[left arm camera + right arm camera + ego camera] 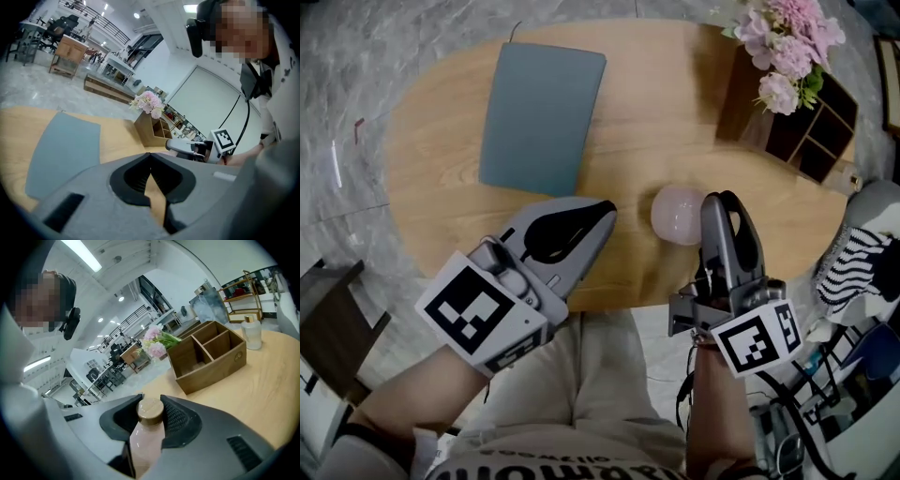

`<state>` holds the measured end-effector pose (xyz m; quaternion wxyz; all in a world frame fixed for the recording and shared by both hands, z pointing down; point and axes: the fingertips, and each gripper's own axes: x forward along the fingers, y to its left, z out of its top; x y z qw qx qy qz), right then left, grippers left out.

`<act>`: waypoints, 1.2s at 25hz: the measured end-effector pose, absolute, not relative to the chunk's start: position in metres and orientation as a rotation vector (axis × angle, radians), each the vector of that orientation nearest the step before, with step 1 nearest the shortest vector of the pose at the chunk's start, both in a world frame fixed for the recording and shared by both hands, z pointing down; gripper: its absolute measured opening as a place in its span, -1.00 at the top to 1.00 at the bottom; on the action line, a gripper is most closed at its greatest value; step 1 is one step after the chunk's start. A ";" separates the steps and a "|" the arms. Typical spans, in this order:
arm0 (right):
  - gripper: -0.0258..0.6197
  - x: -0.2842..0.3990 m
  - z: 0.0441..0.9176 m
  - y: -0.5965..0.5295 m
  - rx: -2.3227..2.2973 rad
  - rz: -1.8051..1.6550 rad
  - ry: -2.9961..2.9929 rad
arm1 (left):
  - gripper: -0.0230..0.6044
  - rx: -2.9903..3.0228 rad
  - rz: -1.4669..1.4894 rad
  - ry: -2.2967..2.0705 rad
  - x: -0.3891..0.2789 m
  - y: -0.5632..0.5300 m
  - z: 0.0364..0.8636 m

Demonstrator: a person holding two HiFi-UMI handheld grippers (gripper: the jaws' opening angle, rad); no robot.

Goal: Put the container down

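Pale pink under a brown cap, the bottle sat pinched in the jaws of the right gripper, cap pointing away from the camera, at lower centre of that view and over the near edge of the wooden table. Released while tilted, it might topple and roll off that edge, or slip from the pads early. The left gripper at lower left was pressed together on nothing.

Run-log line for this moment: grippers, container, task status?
right gripper: shut on pink bottle | left gripper: shut, empty | pink bottle: over wooden table, contact unclear | task: not yet released
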<state>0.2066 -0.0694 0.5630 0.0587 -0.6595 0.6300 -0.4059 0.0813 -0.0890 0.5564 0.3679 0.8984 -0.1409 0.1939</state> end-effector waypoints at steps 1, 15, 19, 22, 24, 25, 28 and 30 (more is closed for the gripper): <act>0.54 0.208 0.568 -0.068 -1.999 -1.239 1.897 | 0.88 2.305 0.490 -0.379 0.083 -0.090 0.560; 0.54 0.222 0.587 -0.062 -2.003 -1.225 1.848 | 0.88 2.298 0.411 -0.478 0.095 -0.094 0.574; 0.54 0.219 0.587 -0.060 -2.014 -1.213 1.888 | 0.88 2.291 0.472 -0.484 0.092 -0.091 0.585; 0.54 0.218 0.591 -0.059 -2.035 -1.208 1.932 | 0.88 2.286 0.507 -0.493 0.095 -0.092 0.594; 0.54 0.218 0.593 -0.058 -2.045 -1.202 1.936 | 0.88 2.280 0.522 -0.492 0.096 -0.091 0.598; 0.54 0.219 0.593 -0.058 -2.049 -1.199 1.931 | 0.88 2.276 0.528 -0.493 0.095 -0.090 0.599; 0.54 0.217 0.592 -0.058 -2.056 -1.188 1.924 | 0.88 2.270 0.539 -0.502 0.092 -0.087 0.600; 0.54 0.216 0.592 -0.058 -2.069 -1.177 1.940 | 0.88 2.276 0.543 -0.504 0.090 -0.085 0.599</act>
